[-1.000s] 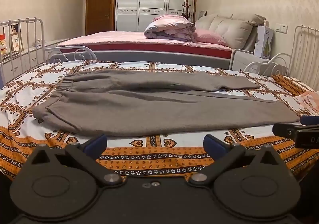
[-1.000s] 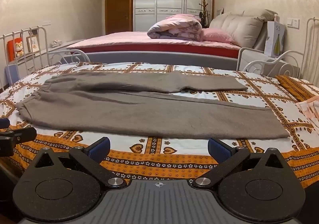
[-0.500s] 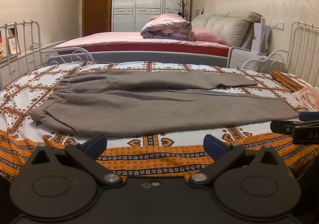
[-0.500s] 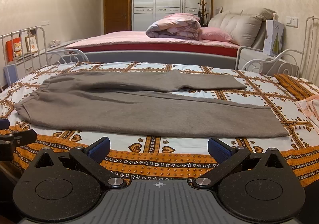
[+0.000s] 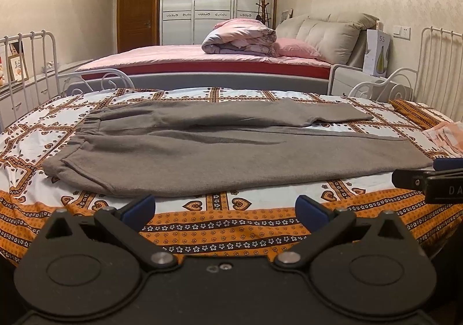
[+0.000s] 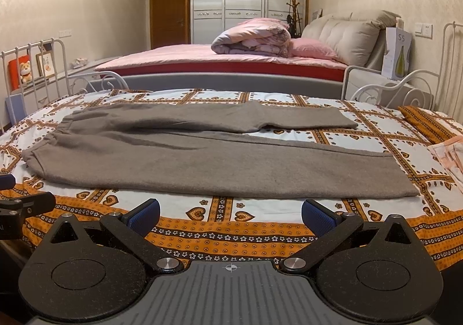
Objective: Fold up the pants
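1. Folding has not started yet, as far as you can tell: the gray pants (image 5: 220,151) lie flat and spread out across the middle of both views, on the orange and white bedspread (image 5: 231,226).
2. You can see the waistband at the left of the frame and the leg ends at the right. One leg lies higher in the frame, the other lower, with a strip of bedspread showing between them on the right.
3. Nothing is folded over. All the folds are left for you to do.
4. Your left gripper (image 5: 225,207) sits at the bottom of its own view. Its two blue pads (image 5: 139,207) are wide apart, with nothing between them. They hang in front of the bedspread border, just below the near edge of the pants, and do not touch the pants.
5. Your right gripper (image 6: 230,214) is the same: blue pads (image 6: 317,216) wide apart, holding nothing, low in its view, just short of the pants.
6. You will likely want to reach for the near leg edge first.
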`<state>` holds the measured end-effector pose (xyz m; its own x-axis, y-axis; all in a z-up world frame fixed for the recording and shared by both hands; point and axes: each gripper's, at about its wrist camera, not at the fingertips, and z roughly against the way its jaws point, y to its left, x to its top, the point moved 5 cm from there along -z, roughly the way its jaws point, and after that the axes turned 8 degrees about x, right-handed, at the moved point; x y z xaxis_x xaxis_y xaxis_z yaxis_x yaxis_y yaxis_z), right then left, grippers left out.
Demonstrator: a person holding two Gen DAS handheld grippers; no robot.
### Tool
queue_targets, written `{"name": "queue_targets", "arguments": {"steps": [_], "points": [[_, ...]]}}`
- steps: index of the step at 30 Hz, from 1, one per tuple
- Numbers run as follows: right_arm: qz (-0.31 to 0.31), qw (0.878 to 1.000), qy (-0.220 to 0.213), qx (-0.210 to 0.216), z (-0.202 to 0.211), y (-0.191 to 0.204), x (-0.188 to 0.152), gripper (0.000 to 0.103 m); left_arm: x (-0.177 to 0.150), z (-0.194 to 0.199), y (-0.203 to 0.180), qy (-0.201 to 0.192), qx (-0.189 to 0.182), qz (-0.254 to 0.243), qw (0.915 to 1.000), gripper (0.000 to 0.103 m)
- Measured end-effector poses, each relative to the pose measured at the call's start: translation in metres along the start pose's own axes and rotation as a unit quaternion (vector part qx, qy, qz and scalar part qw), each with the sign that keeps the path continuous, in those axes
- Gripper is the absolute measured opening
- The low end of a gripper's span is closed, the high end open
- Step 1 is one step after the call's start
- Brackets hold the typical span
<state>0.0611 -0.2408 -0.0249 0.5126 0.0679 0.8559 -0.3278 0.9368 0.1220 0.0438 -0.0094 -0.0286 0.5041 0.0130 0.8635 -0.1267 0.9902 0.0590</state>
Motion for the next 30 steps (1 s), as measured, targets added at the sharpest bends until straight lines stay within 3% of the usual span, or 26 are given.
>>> {"name": "queue_targets", "arguments": {"steps": [30], "points": [[-0.001,1.000,0.006,0.001,-0.0059,0.0004,-0.0017,0.103,0.0004,-0.0021,-0.0006,0.004,0.000,-0.004,1.0000,0.097]]}}
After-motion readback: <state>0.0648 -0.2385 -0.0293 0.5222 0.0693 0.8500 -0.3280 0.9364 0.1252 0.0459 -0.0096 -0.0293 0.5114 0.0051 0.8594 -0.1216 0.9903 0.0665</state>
